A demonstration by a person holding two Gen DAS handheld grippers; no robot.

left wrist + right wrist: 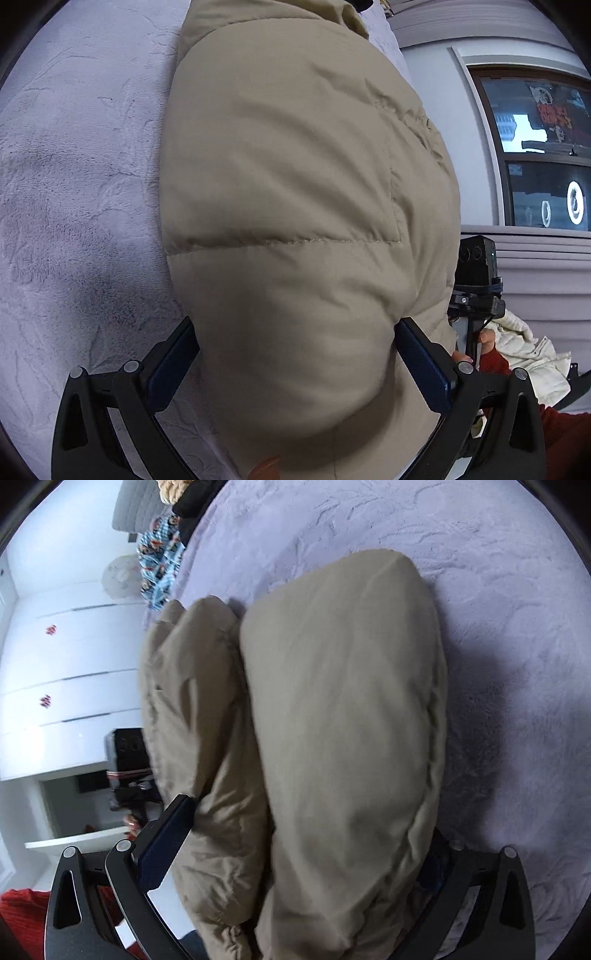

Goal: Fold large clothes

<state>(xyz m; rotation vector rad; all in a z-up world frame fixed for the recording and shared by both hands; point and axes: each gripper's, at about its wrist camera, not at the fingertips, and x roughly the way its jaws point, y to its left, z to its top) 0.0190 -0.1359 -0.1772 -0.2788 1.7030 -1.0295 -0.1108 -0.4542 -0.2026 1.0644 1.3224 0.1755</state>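
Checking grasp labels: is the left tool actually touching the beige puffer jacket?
Touching. In the left wrist view the jacket bulges between the left tool fingers, and both blue pads press into the fabric with no gap.

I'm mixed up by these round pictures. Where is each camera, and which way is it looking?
Left wrist view: sits on the left gripper, looking along its fingers at the tan puffy jacket on the gray blanket; the person's red sleeve shows.
Right wrist view: sits on the right gripper, looking at the jacket on the blanket; a red sleeve shows.
Shared: both see the same jacket and blanket.
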